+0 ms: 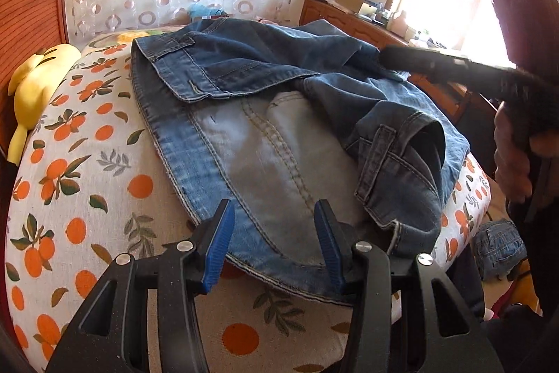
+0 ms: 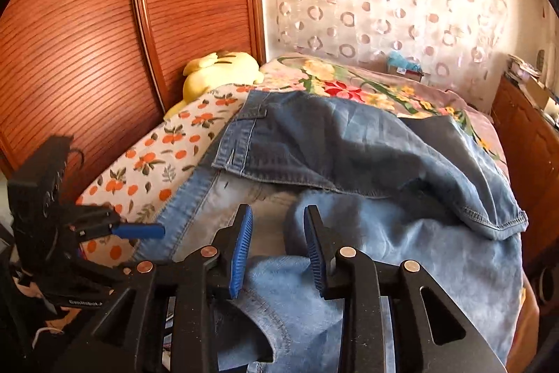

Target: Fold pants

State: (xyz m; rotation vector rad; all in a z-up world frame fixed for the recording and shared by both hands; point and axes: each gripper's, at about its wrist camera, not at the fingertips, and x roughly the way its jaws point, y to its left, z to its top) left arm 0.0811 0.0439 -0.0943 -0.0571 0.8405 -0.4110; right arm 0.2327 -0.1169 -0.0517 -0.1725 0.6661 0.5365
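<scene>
A pair of blue jeans point(image 1: 279, 135) lies crumpled on the orange-print bed cover point(image 1: 104, 163), with one dark leg folded across the paler seat. My left gripper point(image 1: 274, 208) hovers open over the jeans' near edge, nothing between its blue pads. A hand point(image 1: 513, 145) holds the right gripper's black body point(image 1: 454, 67) above the far right of the jeans. In the right wrist view my right gripper point(image 2: 278, 210) stands open just above pale denim of the jeans point(image 2: 384, 156), its pads not pressing cloth. One blue finger point(image 2: 139, 230) of the left gripper shows at the left.
A yellow plush toy point(image 2: 216, 69) lies by the wooden wardrobe point(image 2: 87, 41) at the bed's left. A floral bedspread point(image 2: 349, 86) covers the far part. A wooden dresser point(image 1: 349, 20) stands under the window. More denim point(image 1: 499, 247) lies on the floor at the right.
</scene>
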